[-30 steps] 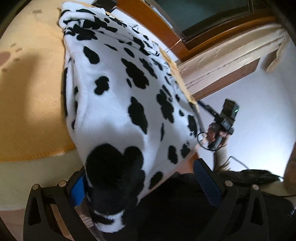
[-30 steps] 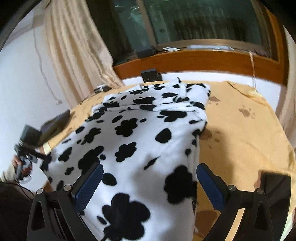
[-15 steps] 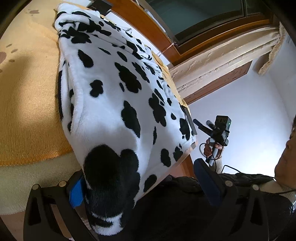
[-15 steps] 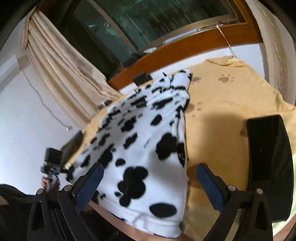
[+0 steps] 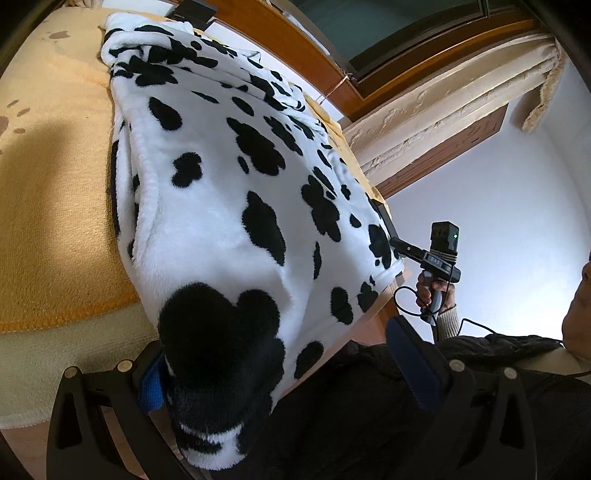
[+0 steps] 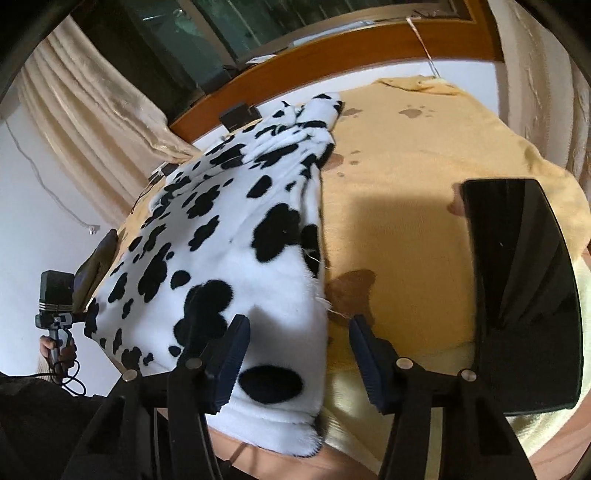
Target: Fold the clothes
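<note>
clearly the left gripper is spread wide, with the fleece bunched against its left finger and nothing pinching it, so any lift could let that corner slide off the edge. the right gripper is spread too, at the corner hanging at 6 o'clock. the fleece lies lengthwise on the yellow blanket. a black tablet at 3 o'clock narrows the folding room.

a home, likely a bedroom or living room: cream curtains hang beside a wood-framed window, the walls are plain white, and a yellow paw-print blanket covers the worktop, with a dark tablet lying on it.
</note>
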A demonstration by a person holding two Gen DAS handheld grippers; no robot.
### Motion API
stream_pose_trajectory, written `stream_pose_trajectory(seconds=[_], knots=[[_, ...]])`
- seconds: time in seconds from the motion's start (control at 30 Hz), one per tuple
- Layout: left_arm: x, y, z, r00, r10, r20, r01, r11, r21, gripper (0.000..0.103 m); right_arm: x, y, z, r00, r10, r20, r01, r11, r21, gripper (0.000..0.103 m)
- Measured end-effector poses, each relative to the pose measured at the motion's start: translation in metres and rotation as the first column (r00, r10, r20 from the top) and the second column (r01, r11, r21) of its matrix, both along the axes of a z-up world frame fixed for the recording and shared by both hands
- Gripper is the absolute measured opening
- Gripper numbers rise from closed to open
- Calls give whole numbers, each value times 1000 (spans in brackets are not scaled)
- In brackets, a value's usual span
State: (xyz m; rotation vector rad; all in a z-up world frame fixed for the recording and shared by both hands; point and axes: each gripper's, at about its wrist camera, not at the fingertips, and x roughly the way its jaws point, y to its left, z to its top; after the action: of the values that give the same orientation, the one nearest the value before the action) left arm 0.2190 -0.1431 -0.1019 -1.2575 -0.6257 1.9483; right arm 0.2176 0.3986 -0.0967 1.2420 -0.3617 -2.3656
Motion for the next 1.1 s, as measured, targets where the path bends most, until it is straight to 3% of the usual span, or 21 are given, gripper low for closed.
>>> stream_pose_trajectory(seconds=[0.13, 0.27, 0.37, 0.47, 0.63, 0.73, 0.8, 0.87, 0.9, 1.1], knots=[[-1, 1, 0, 1000, 0, 5, 0, 1000, 13, 103, 7, -7, 0, 998, 63, 6, -62, 997, -44, 56], [-2, 2, 1, 1000, -11, 15, 10, 996, 88, 103, 17, -23, 1, 987, 160, -9, -160, 984, -75, 56], [-2, 3, 1, 1000, -18, 14, 17, 997, 80, 103, 14, -21, -1, 990, 140, 5, -140, 988, -59, 56], [-2, 7, 2, 1000, -27, 15, 26, 999, 43, 103, 10, -17, -3, 995, 101, 21, -100, 995, -23, 50], [-1, 12, 1, 1000, -22, 19, 22, 1000, 8, 103, 15, -26, -1, 992, 122, 18, -123, 991, 57, 35], [-1, 14, 0, 1000, -16, 22, 16, 1000, -6, 101, 16, -25, -2, 992, 126, 24, -127, 991, 46, 28], [-2, 13, -1, 999, -1, 33, 1, 1000, -17, 84, 15, -24, -2, 992, 122, 26, -123, 992, 17, 21], [-4, 10, -6, 998, 33, 56, -32, 999, -25, 40, 16, -25, 5, 992, 129, 8, -129, 992, -8, 17], [-5, 7, -9, 996, 56, 67, -54, 998, -30, 31, 16, -26, 8, 991, 132, -2, -132, 991, -20, 15], [0, 2, 1, 996, 83, 22, -83, 996, -22, 22, 17, -28, 27, 987, 147, -60, -152, 984, -90, 14]])
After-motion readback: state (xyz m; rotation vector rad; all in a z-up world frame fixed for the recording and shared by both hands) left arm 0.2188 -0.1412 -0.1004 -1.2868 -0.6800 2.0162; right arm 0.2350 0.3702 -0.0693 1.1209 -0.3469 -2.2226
